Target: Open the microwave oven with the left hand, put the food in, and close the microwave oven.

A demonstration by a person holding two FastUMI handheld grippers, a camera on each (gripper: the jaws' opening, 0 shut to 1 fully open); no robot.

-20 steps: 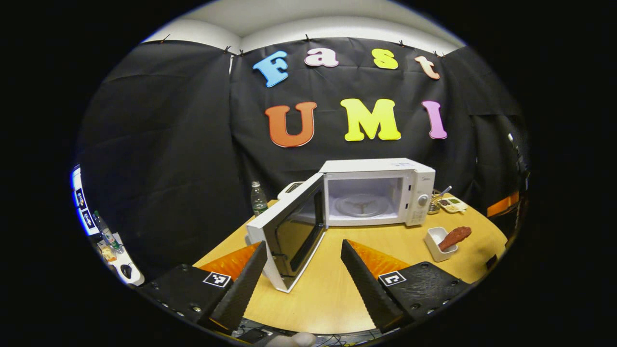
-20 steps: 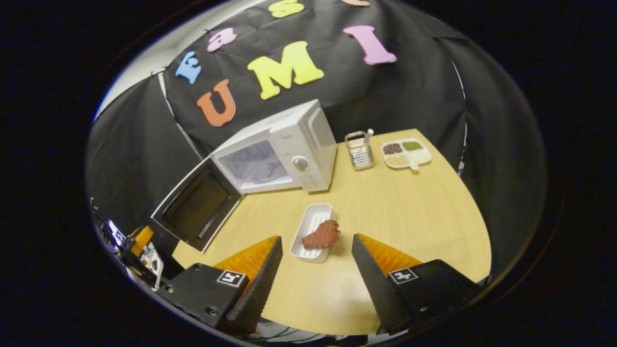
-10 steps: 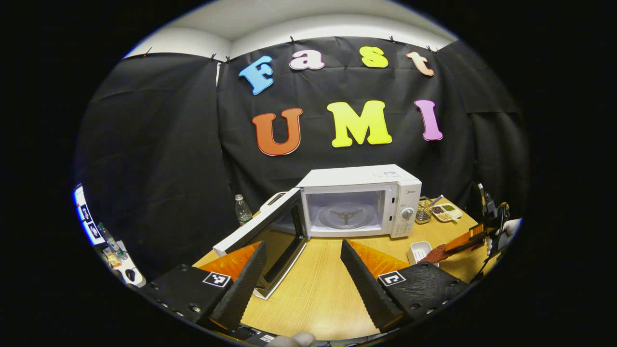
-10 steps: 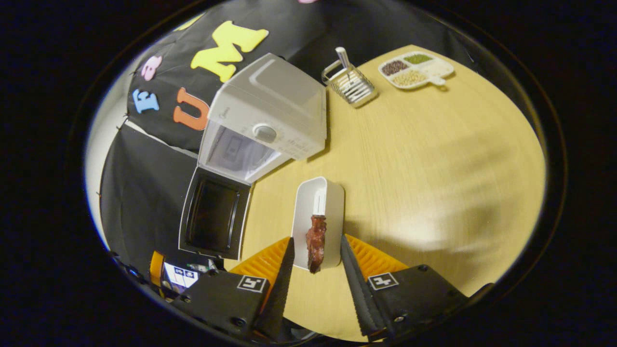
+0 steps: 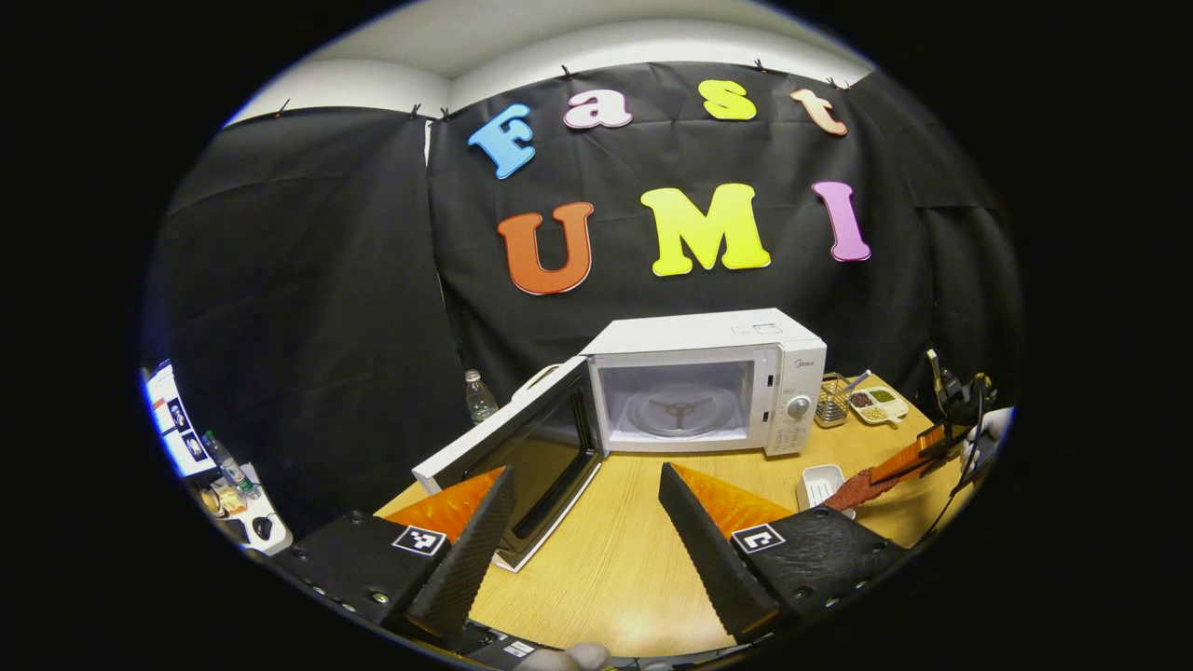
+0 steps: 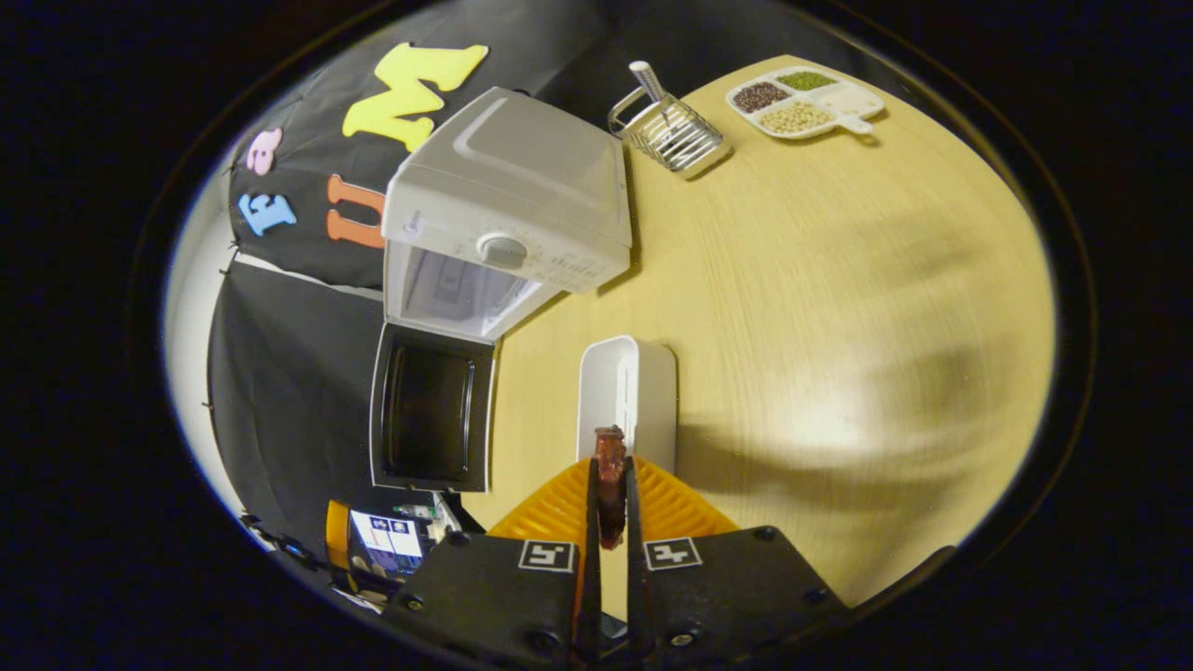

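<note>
Black cloth is backing the wooden tabletop (image 5: pixel 615 559), where the microwave oven (image 5: pixel 708 382) is standing door-open toward the far edge, while the left gripper (image 5: pixel 587 522) is hovering spread and the right gripper (image 6: pixel 610 494) is pinching the food (image 6: pixel 610 480) over the white dish (image 6: pixel 629 391).

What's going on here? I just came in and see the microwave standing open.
A person is working with two handheld grippers at a wooden table. The microwave is open, its door swung wide and the turntable inside bare. The right gripper is shut on the reddish-brown piece of food, held over the white dish. The left gripper is open, in front of the door and holding nothing. The food is not yet inside.
</note>
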